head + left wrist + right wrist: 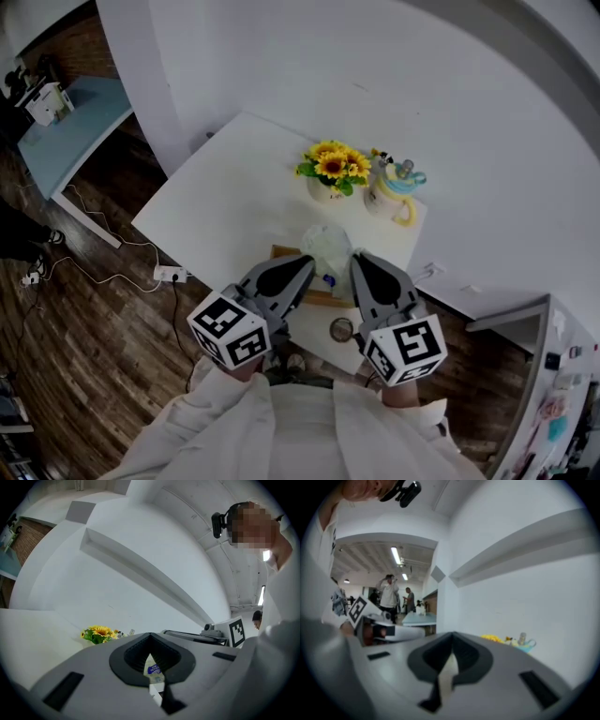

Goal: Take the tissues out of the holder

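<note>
Here the clear-wrapped pack of white tissues sits in a low brown wooden holder near the front edge of the white table. The left gripper hangs at the pack's 8 o'clock and the right gripper at its 4 o'clock; whether either touches the wrap cannot be told. In the left gripper view the jaws meet at their tips, clamping nothing, and the pack's blue label shows through the slit behind them. The right gripper's jaws likewise stand together and empty. A pot of yellow sunflowers stands at the pack's 12 o'clock, and a cream-and-teal ceramic teapot at its 1 o'clock.
</note>
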Motion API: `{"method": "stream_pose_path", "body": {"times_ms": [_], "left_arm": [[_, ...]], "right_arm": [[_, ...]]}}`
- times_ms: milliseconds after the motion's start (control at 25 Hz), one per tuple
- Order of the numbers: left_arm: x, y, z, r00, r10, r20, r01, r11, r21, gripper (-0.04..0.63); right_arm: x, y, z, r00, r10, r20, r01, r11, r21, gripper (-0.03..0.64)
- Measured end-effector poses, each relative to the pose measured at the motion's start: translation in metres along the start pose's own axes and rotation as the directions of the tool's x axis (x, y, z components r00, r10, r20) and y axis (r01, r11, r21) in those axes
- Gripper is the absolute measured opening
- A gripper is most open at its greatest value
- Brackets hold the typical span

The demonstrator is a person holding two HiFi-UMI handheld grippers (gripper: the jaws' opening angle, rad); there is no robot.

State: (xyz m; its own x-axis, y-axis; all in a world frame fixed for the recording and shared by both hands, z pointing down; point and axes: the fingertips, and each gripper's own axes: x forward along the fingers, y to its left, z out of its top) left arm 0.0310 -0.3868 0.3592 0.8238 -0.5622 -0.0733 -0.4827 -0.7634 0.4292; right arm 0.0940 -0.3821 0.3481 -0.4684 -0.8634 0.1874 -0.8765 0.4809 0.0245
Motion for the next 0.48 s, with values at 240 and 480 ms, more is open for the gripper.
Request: {"method": "stream_pose_path", "body": {"times_ms": [240,480], "left_arm": [[0.0027,0.0039,0.0005,1.0,0.004,-0.005,-0.004,1.0,0.006,0.014],[0.0064,0.0018,-0.0039,1.0,-0.002,-0.018,0.002,1.0,0.004,0.014]], "right_arm": [[-0.0005,-0.0007,0.0001,1.0,0.013,0.006,-0.014,1.0,0.013,0.011],[-0.0011,-0.0002,0.0005,0.999,0.029,0.017,-0.029,0.999,0.016,0.011]]}}
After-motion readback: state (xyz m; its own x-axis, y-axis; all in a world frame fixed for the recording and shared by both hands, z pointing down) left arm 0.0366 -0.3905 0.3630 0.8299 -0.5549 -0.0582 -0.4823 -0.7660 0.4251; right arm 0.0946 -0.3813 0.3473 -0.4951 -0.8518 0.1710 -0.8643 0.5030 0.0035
